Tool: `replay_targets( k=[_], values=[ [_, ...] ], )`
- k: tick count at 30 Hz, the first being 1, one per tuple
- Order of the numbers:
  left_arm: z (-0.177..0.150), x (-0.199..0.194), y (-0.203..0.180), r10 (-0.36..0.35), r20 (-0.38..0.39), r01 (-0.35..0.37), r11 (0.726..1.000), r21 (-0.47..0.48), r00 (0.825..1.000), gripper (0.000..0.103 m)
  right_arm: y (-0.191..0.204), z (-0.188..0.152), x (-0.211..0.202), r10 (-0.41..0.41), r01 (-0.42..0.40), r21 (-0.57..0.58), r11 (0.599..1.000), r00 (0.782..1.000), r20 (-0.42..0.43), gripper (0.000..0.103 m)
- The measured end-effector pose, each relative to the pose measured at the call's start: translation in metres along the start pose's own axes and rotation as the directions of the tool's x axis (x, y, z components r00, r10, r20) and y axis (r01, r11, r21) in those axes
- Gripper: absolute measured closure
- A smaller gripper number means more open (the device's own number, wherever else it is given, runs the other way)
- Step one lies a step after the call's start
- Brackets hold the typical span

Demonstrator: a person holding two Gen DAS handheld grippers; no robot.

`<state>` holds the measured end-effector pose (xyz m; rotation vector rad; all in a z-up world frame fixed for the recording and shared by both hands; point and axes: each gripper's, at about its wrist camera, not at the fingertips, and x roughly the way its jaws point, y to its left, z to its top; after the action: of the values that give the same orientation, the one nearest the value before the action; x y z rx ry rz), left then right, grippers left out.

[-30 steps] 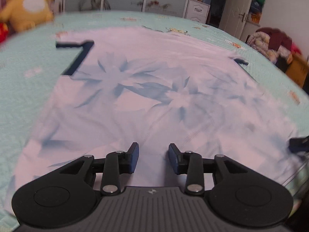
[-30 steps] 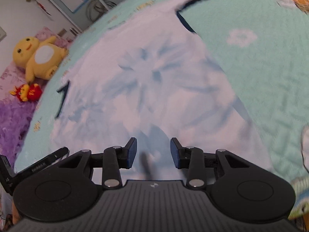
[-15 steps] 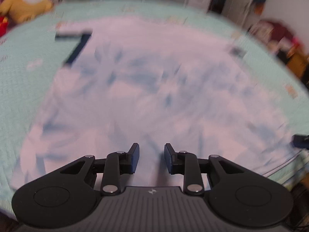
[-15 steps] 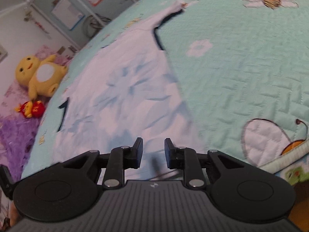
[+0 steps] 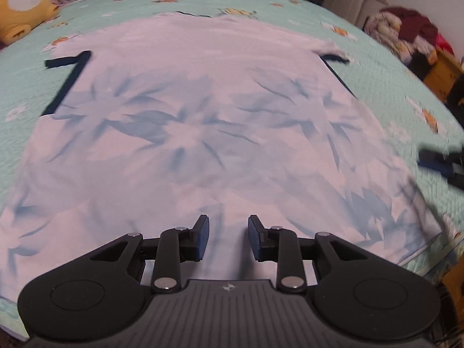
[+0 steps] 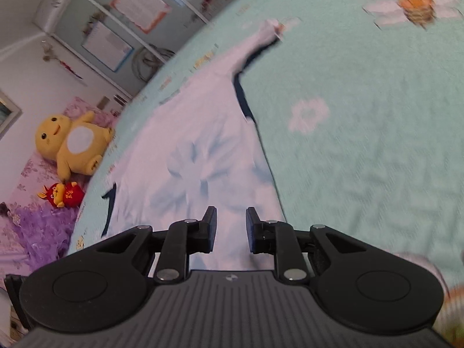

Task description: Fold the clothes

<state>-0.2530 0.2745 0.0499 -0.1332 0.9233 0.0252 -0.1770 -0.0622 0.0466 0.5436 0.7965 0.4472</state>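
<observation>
White shirt (image 5: 203, 121) with blue flower print lay flat on the mint quilted bed (image 5: 385, 81). Left gripper (image 5: 228, 237) and right gripper (image 6: 231, 229) hovered over its near hem, fingers parted, grasping nothing.

No legible text anywhere, the orange-framed paper sheets (image 6: 139, 5) on the cabinet doors perhaps printed but blurred.

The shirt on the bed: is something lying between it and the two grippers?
Nothing visible does. The shirt lies spread flat on the bedspread, and the open left gripper and open right gripper both point at its near hem with no object between.
</observation>
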Motion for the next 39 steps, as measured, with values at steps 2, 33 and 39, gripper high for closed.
replay_targets(
  k=[2, 33, 39],
  values=[
    [-0.002, 0.002, -0.009, -0.004, 0.007, 0.004, 1.0, 0.025, 1.0, 0.072, 0.01, 0.003, 0.012, -0.027, 0.029, -0.107, 0.994, 0.999, 0.025, 0.08],
    [0.012, 0.024, -0.013, -0.036, 0.064, 0.033, 0.998, 0.044, 0.997, 0.066, 0.027, -0.005, 0.054, -0.235, 0.288, -0.428, 0.857, 0.956, 0.173, 0.103],
    [0.015, 0.017, -0.009, -0.036, 0.096, 0.035, 0.999, 0.013, 0.995, 0.066, -0.007, 0.002, 0.012, -0.309, 0.378, -0.31, 0.873, 0.918, 0.248, 0.103]
  ],
)
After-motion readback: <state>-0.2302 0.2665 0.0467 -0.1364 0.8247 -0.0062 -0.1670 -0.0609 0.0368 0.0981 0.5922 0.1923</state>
